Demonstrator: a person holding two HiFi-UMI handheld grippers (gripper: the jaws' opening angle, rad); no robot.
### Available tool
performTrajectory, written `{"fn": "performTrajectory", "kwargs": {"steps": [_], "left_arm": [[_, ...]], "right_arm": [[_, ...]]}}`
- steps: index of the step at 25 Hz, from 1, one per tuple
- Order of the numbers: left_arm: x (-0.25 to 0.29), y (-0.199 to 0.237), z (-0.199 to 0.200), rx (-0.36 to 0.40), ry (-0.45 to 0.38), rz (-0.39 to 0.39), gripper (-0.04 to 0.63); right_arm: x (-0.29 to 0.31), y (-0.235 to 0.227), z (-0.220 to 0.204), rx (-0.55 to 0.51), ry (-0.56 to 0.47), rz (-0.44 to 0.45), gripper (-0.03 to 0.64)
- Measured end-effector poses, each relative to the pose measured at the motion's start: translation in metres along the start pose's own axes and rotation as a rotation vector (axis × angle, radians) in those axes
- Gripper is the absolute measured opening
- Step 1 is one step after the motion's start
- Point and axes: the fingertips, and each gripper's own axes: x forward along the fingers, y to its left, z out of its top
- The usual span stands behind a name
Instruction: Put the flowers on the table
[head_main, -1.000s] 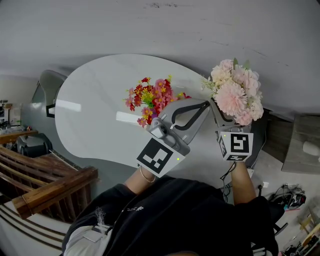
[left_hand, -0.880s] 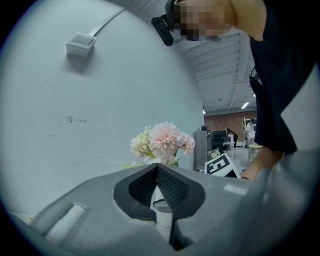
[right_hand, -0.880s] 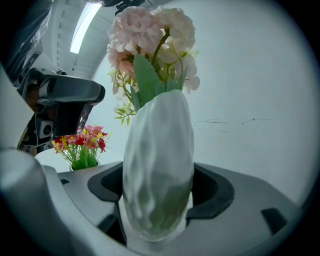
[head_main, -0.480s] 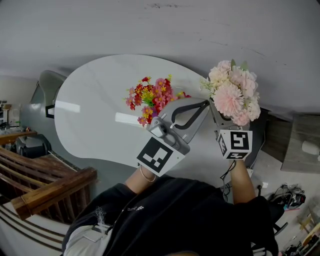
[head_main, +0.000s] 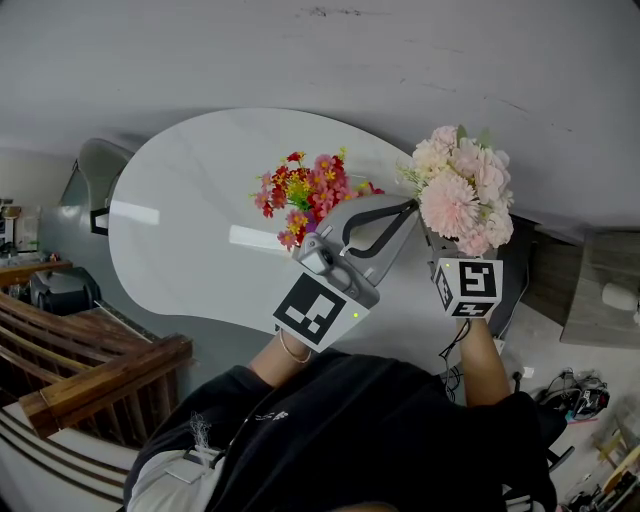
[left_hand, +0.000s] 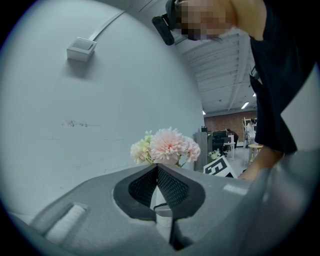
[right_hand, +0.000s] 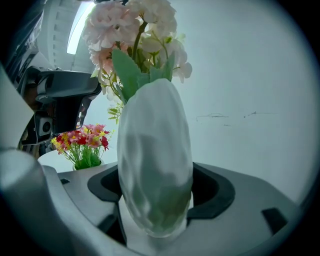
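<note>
A bunch of pink flowers (head_main: 460, 190) stands in a frosted glass vase (right_hand: 155, 150), and my right gripper (head_main: 441, 236) is shut on that vase and holds it upright in the air near the right end of the white oval table (head_main: 180, 220). A red and yellow bunch (head_main: 310, 192) stands on the table top; in the right gripper view this red bunch (right_hand: 82, 142) sits low on the left. My left gripper (head_main: 408, 210) is shut with nothing between its jaws, just right of the red bunch. The left gripper view looks past its closed tips (left_hand: 157, 168) to the pink flowers (left_hand: 167, 146).
A pale grey wall (head_main: 320, 60) runs behind the table. A wooden railing (head_main: 90, 375) lies at the lower left, and a grey chair (head_main: 92, 172) stands at the table's left end. Cables and small items (head_main: 580, 390) lie on the floor at the lower right.
The right gripper has carried the pink flowers a little to the left, closer to the table. The left gripper and the red bunch have stayed in place.
</note>
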Motion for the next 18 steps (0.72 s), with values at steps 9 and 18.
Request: {"fn": "performTrajectory", "kwargs": {"steps": [9, 18], "left_arm": [[-0.0047, -0.0012, 0.0043, 0.008, -0.014, 0.0, -0.003], [-0.0072, -0.0025, 0.0072, 0.014, -0.021, 0.002, -0.003]], "right_arm": [[-0.0022, 0.002, -0.001, -0.005, 0.007, -0.007, 0.37], [-0.0037, 0.003, 0.0003, 0.007, -0.002, 0.008, 0.371]]}}
